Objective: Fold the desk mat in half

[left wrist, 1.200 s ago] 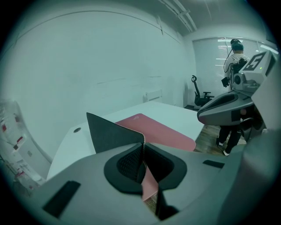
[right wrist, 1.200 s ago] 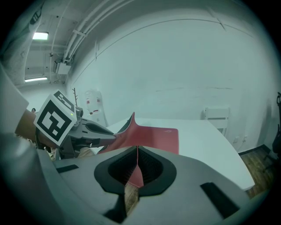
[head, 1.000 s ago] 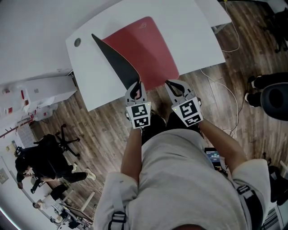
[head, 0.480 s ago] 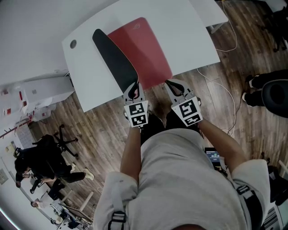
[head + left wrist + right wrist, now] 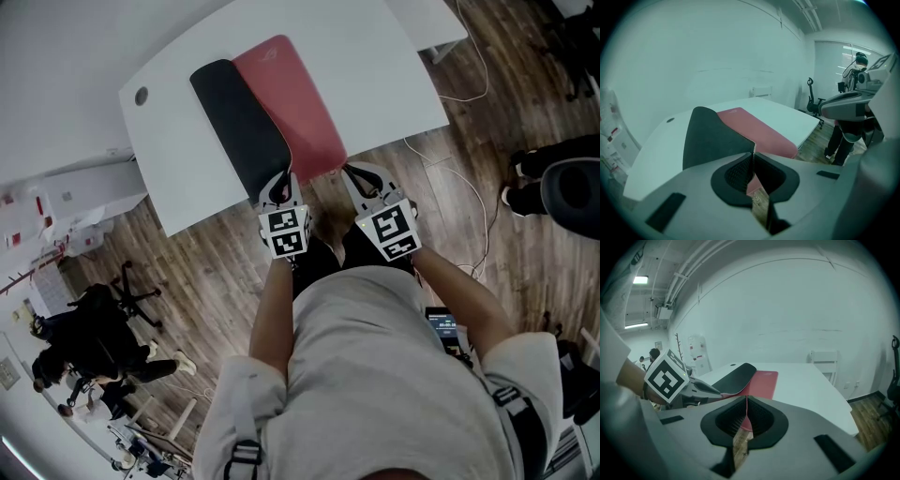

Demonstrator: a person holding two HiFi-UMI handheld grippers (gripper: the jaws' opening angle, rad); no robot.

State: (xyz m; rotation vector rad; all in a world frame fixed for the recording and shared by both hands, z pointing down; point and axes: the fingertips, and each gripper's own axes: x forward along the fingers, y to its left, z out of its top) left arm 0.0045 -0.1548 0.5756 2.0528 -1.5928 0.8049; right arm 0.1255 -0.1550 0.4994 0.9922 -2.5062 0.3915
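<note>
The desk mat (image 5: 298,105) is red on top and black underneath. It lies lengthwise on the white desk (image 5: 394,75), with its left part lifted and curled over so the black underside (image 5: 239,127) faces up. My left gripper (image 5: 281,178) is shut on the mat's near edge at the black flap, seen pinched in the left gripper view (image 5: 753,157). My right gripper (image 5: 353,172) is shut on the near right corner of the red side, a thin edge clamped between its jaws (image 5: 746,404). Both grippers sit at the desk's near edge, close together.
A round cable hole (image 5: 141,96) is at the desk's far left corner. A white cabinet (image 5: 75,192) stands left of the desk, and an office chair (image 5: 131,286) is on the wood floor. A cable (image 5: 469,94) trails on the right, near a person (image 5: 562,192).
The lifted left part of the mat has come further over toward the right. The black flap now shows as a broad band beside a narrower red strip. My left gripper moved slightly right.
</note>
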